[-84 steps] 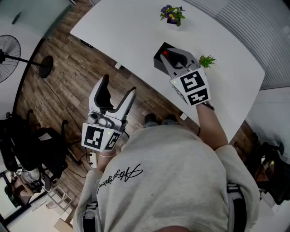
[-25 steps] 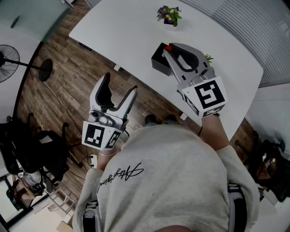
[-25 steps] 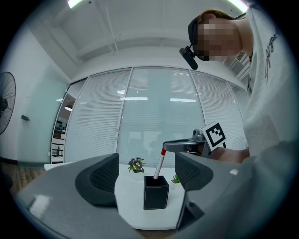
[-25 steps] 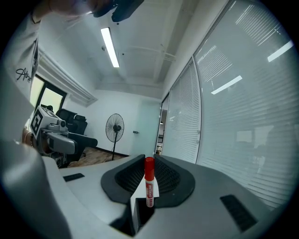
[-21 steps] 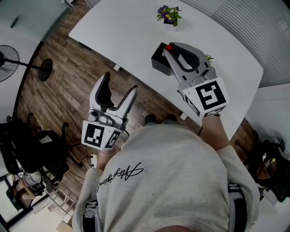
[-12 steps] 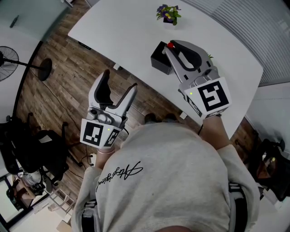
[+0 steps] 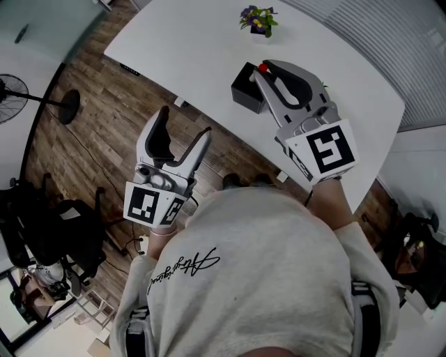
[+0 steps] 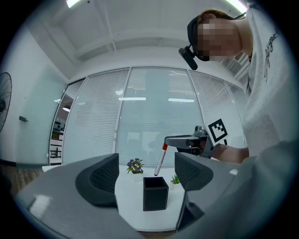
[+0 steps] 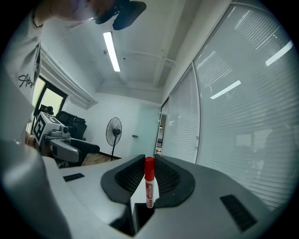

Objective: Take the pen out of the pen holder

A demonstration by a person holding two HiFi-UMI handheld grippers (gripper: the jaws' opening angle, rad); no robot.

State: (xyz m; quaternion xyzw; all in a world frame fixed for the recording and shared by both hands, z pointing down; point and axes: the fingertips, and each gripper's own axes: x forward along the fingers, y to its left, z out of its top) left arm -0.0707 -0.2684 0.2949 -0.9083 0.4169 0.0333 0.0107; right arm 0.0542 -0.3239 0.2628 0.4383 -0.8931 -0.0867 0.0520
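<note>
A black square pen holder (image 7: 244, 90) stands near the front edge of the white table (image 7: 195, 42). My right gripper (image 7: 268, 68) is shut on a red-capped marker pen (image 7: 261, 67) and holds it upright. In the left gripper view the pen (image 8: 160, 160) hangs with its tip just above the holder's (image 8: 155, 193) open top. The right gripper view shows the pen (image 9: 149, 183) clamped between the pads, with the holder (image 9: 140, 214) below. Away from the table, my left gripper (image 7: 183, 127) stays open and empty over the wooden floor.
A small pot of purple flowers (image 7: 258, 21) stands at the table's far side, and a small green plant (image 8: 175, 179) sits just behind the holder. A floor fan (image 7: 14, 90) and office chairs stand off to the left on the floor.
My right gripper has risen from the holder with the pen, which now hangs above the opening. Over the last second it barely shifted. The left gripper has kept still.
</note>
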